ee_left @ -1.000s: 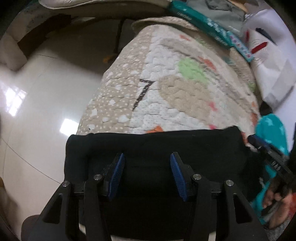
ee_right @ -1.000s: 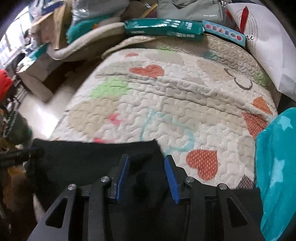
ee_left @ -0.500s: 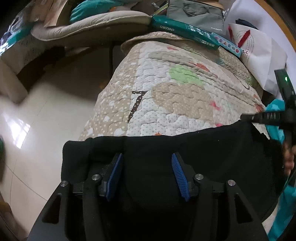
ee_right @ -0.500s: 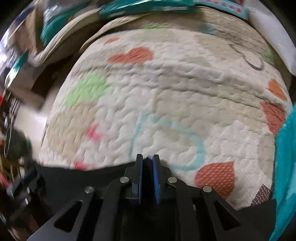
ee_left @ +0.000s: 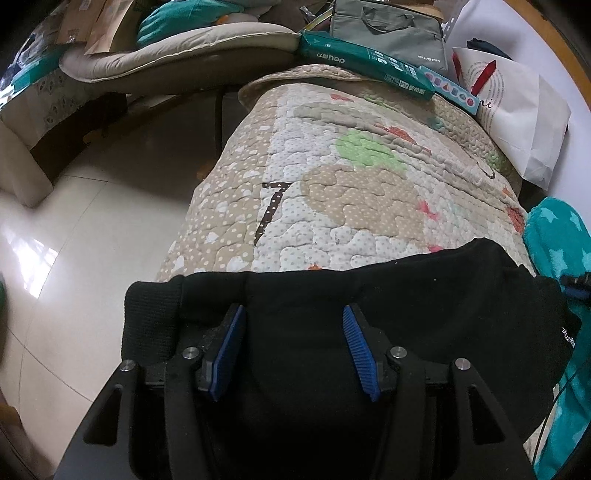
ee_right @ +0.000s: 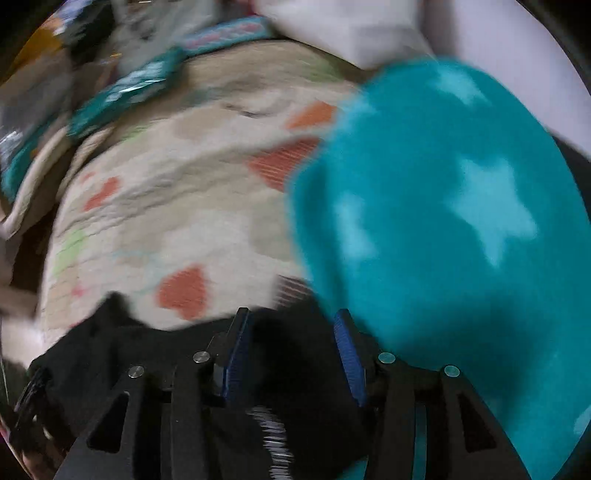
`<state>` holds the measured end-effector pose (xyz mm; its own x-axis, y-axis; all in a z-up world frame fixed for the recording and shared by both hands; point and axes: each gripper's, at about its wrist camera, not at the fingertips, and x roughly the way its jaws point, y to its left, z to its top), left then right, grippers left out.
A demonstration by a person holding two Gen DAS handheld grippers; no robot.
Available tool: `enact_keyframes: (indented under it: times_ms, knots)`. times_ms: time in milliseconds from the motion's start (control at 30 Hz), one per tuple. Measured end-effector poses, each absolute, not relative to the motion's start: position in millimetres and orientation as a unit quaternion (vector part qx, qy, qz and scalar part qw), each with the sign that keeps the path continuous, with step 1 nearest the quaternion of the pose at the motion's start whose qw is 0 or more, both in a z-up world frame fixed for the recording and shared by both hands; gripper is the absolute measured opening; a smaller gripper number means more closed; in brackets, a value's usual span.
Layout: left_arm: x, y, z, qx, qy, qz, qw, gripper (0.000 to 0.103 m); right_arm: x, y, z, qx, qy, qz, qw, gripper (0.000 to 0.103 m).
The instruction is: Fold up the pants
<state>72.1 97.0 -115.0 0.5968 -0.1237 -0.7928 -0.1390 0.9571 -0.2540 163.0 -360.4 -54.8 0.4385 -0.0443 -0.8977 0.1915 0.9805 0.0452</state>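
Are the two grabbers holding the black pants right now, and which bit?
It cannot be told for the left gripper: black pants lie between its spread fingers. The right gripper is opening over the pants' edge, not pinching it.

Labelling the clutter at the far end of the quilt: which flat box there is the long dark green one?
The dark green box, the longer one lying left of the smaller light blue box, in front of the grey bag. It carries white lettering; the blue one has coloured shapes.

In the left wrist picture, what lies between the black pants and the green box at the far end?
Only the quilted mat lies between pants and box, nothing on it.
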Motion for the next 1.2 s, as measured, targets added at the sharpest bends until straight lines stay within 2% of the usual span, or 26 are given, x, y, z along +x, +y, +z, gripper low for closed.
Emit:
enact_keyframes:
  times_ms: [67, 167, 267, 300, 333, 400, 433, 467, 700, 800, 867, 900, 933, 1033, 1133, 1200]
  knots:
    - [72, 97, -115, -0.143, 0.448, 0.005, 0.883, 0.055, 167, -365, -62, 0.085, 0.525, -0.064, 0.844, 0.05]
    - [71, 95, -115, -0.136, 0.446, 0.004, 0.884, 0.055, 182, -359, -75, 0.074, 0.543, -0.049, 0.835, 0.059]
    - [71, 94, -115, -0.13, 0.445, 0.005, 0.886, 0.055, 186, -353, -85, 0.093, 0.568, -0.032, 0.817, 0.06]
    - [70, 93, -115, -0.128, 0.444, 0.005, 0.887, 0.055, 183, -355, -83, 0.112, 0.565, -0.017, 0.817, 0.055]
    - [70, 93, -115, -0.126, 0.444, 0.005, 0.887, 0.055, 180, -357, -82, 0.139, 0.567, 0.007, 0.812, 0.042]
    - [70, 92, -115, -0.124, 0.443, 0.006, 0.888, 0.055, 172, -356, -77, 0.14, 0.564, 0.018, 0.813, 0.038]
    - [70, 92, -115, -0.123, 0.443, 0.006, 0.888, 0.055, 168, -353, -74, 0.128, 0.563, 0.019, 0.816, 0.017]
    - [70, 91, -115, -0.12, 0.443, 0.007, 0.889, 0.055, 164, -350, -69, 0.114, 0.559, 0.011, 0.821, 0.013]
    - [70, 91, -115, -0.117, 0.441, 0.008, 0.89, 0.056, 141, -371, -55, 0.006, 0.539, -0.136, 0.831, 0.01]
    - [70, 91, -115, -0.118, 0.441, 0.008, 0.89, 0.056, 143, -367, -56, -0.011, 0.545, -0.152, 0.824, 0.01]
    - [70, 91, -115, -0.118, 0.441, 0.007, 0.89, 0.056, 147, -365, -59, -0.011, 0.548, -0.155, 0.822, 0.016]
    - [70, 91, -116, -0.119, 0.441, 0.007, 0.889, 0.056, 147, -368, -59, 0.003, 0.549, -0.148, 0.822, 0.023]
    - [70, 91, -115, -0.119, 0.441, 0.007, 0.89, 0.056, 147, -373, -58, 0.024, 0.549, -0.139, 0.824, 0.029]
    - [70, 91, -115, -0.12, 0.441, 0.007, 0.889, 0.056, 138, -391, -48, 0.095, 0.528, -0.125, 0.834, 0.038]
    - [70, 95, -113, -0.143, 0.445, -0.005, 0.884, 0.058, 115, -395, -21, 0.131, 0.474, -0.143, 0.859, 0.041]
    - [64, 105, -106, -0.18, 0.435, -0.011, 0.882, 0.058, 100, -374, -4, 0.113, 0.453, -0.108, 0.878, 0.041]
